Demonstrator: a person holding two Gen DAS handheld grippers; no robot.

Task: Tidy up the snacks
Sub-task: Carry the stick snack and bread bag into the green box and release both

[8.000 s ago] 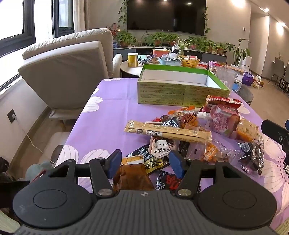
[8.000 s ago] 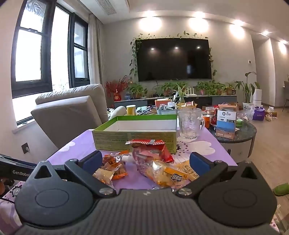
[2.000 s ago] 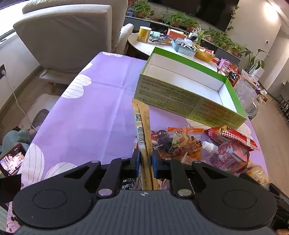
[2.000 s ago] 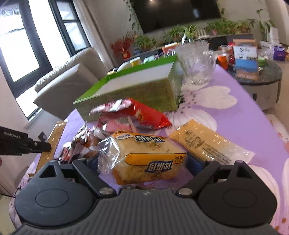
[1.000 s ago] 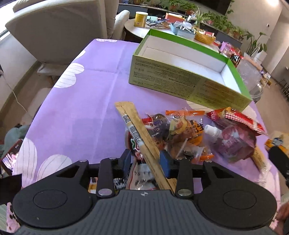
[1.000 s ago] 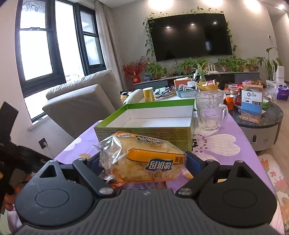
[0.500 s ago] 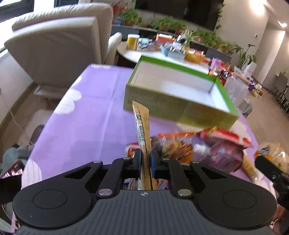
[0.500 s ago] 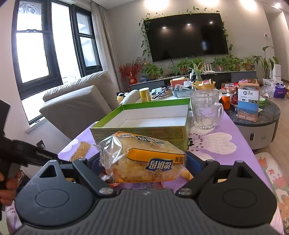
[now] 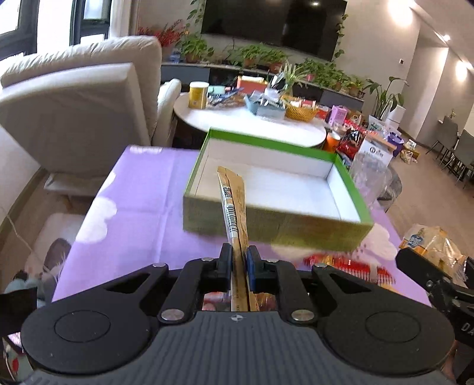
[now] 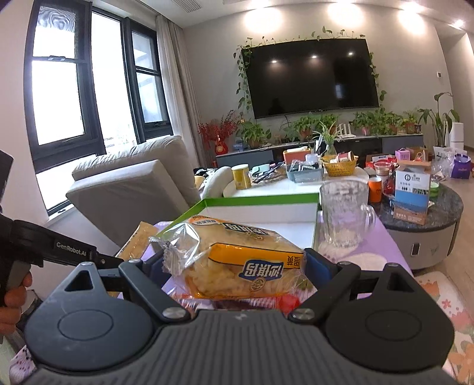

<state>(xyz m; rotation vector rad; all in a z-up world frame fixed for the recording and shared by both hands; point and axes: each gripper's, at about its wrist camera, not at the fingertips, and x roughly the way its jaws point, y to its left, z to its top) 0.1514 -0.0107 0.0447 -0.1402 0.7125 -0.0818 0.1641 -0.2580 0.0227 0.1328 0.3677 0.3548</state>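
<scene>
— How's my light?
— Bright; daylight floods the windows (image 10: 68,97), blown white; ceiling spots (image 10: 337,11) glare off the TV (image 10: 311,77).
— Sharpness?
— My left view smears the green box (image 9: 275,219); fisheye bends both edges.

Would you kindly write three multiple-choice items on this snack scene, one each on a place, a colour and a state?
1. Where does the glass mug stand?
A. inside the box
B. on the table beside the box
C. on the sofa

2. What colour is the rim of the box?
A. green
B. red
C. blue

3. What state is the left hand-held gripper in?
A. wide open and empty
B. shut on the long tan packet
C. shut on a glass

Key: 1 B, the mug sits on the purple cloth by the box's right wall; 2 A, the edge is bright green; 3 B, both pads press the packet, whose far end points over the box.
</scene>
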